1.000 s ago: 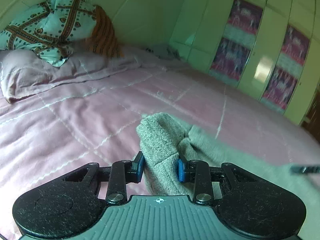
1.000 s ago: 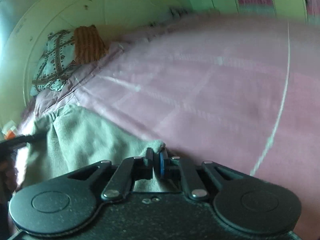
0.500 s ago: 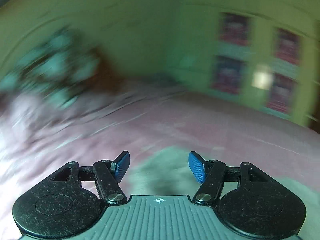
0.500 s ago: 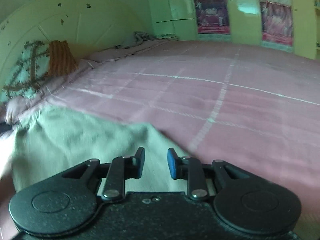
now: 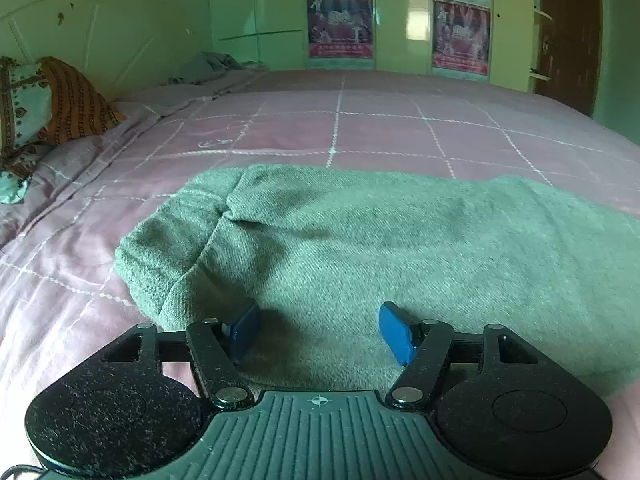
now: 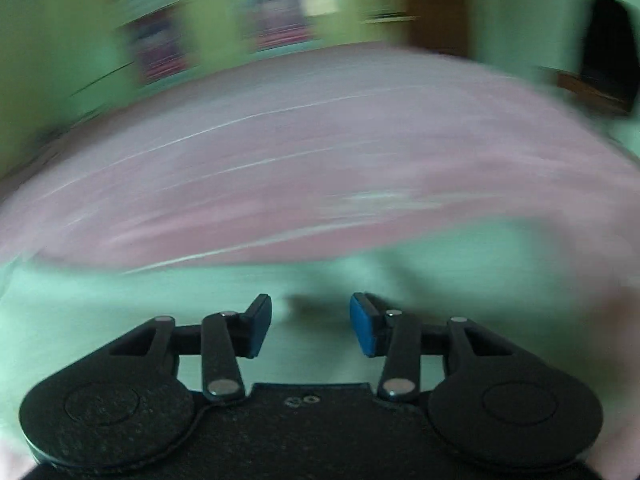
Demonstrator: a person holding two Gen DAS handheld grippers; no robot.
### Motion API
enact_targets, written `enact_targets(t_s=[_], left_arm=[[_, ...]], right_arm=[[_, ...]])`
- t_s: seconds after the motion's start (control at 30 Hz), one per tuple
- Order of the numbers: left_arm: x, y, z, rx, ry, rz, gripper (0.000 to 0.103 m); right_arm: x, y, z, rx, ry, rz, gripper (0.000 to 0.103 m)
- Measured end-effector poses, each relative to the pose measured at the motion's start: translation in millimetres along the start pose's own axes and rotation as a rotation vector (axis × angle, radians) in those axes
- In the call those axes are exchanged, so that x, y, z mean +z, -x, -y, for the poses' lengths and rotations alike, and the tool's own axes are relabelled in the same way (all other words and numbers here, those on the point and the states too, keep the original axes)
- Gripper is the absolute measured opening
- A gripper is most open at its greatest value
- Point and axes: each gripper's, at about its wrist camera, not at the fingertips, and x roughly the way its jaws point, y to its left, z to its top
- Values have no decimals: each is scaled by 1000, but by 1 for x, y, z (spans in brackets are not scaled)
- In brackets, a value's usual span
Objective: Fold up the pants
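The grey-green knit pants [image 5: 360, 248] lie folded on the pink quilted bed [image 5: 340, 128], with a rolled cuff end at the left. My left gripper [image 5: 318, 330] is open and empty, its blue pads just above the near edge of the pants. My right gripper [image 6: 310, 326] is open and empty over the same pants [image 6: 420, 280]; that view is heavily motion-blurred.
Patterned pillows [image 5: 44, 104] lie at the bed's far left by the headboard. A crumpled grey cloth [image 5: 208, 66] sits at the far corner. Green wardrobe doors with posters [image 5: 340, 20] stand behind the bed, and a brown door [image 5: 568, 32] is at the right.
Both grippers have opened and let go of the pants, which now lie on the bed. Both have swung to face the wardrobe; the right one is still moving fast.
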Motion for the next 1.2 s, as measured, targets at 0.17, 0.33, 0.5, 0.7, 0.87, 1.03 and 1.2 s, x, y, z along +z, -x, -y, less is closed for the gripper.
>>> enact_targets(t_s=[0.17,0.33,0.5,0.7,0.87,1.03,1.2], left_arm=[[-8,20,-10,-52,130,72,69],[-11,14,-21,-81,249,80,72],[-11,6,-8,-66,179,57,83],[-13,4,2,-39,121,39,86],[-15,2,3,-22,116,46,86],[-14,1,4,-15,103,45,86],[-14,0,6,-2,95,48,86]], right_arm=[[-7,69,83,84,-324,132,50],[-44,101,112,121,-551,136,54],[-75,84,122,160,-683,81,65],[-57,62,111,154,-614,60,40],[-38,100,97,232,-493,249,9],[-75,60,137,167,-695,63,12],[-77,70,129,157,-626,76,13]])
